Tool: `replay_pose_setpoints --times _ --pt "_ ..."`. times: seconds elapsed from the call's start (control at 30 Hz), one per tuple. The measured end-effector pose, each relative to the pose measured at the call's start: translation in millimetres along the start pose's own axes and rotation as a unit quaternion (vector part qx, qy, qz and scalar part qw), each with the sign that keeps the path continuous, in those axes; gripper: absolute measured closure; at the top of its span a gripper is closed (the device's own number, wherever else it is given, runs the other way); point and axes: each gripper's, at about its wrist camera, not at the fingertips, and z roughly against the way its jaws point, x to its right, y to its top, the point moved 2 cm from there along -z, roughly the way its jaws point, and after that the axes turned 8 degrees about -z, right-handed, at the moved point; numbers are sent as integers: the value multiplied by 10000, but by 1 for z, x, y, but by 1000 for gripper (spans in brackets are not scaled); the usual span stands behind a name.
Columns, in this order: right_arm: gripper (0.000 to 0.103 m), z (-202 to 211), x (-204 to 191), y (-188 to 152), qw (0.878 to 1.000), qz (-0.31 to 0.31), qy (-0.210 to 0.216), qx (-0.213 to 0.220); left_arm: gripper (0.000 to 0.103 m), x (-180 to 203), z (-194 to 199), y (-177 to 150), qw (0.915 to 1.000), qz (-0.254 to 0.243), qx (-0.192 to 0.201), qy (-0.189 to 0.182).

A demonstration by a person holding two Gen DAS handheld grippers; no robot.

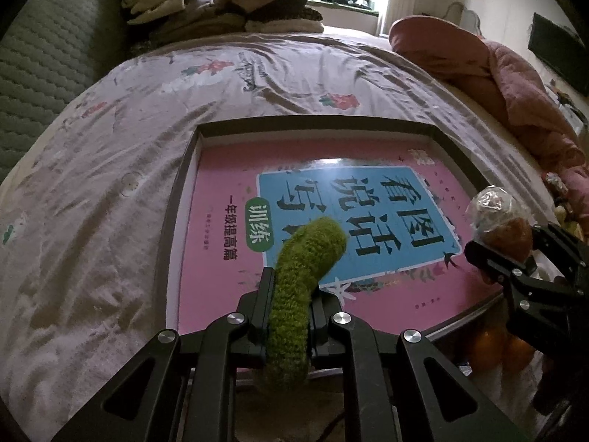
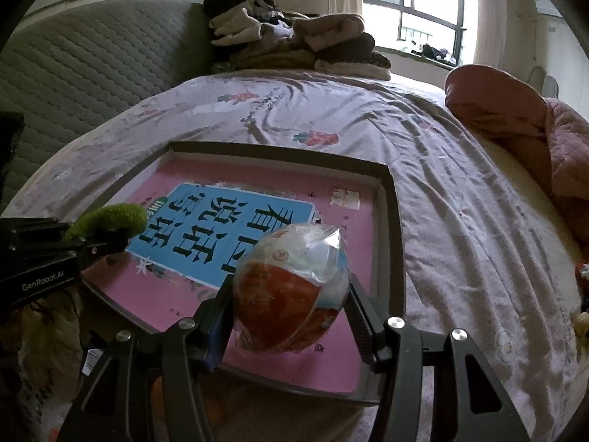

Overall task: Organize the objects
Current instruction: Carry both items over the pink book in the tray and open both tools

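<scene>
A shallow grey tray (image 1: 184, 169) lies on the bed and holds a pink book (image 1: 217, 228) with a blue title panel. My left gripper (image 1: 289, 287) is shut on a green fuzzy scrunchie (image 1: 305, 258), held above the tray's near edge; it also shows in the right wrist view (image 2: 110, 219). My right gripper (image 2: 291, 309) is shut on a plastic-wrapped round bun (image 2: 294, 283), held over the tray's near right part (image 2: 390, 221). The bun also shows in the left wrist view (image 1: 500, 221).
The bed has a flowered lilac sheet (image 1: 257, 84). A pile of folded clothes (image 1: 221, 3) sits at the far end. A pink quilt (image 1: 497, 81) lies bunched at the right. Oranges (image 1: 493, 346) lie below the tray's near right corner. A quilted headboard (image 1: 48, 66) is at left.
</scene>
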Motion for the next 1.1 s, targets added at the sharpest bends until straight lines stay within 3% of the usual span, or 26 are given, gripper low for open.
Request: replay_pose_setpoints --times 0.8,1.1 --pt "47 -7 3 -5 9996 -61 -154 -227 84 5 1 -3 9994 -102 -61 310" --pt "47 -6 3 -4 9996 -43 -206 -212 77 8 6 -2 9987 -191 -14 479"
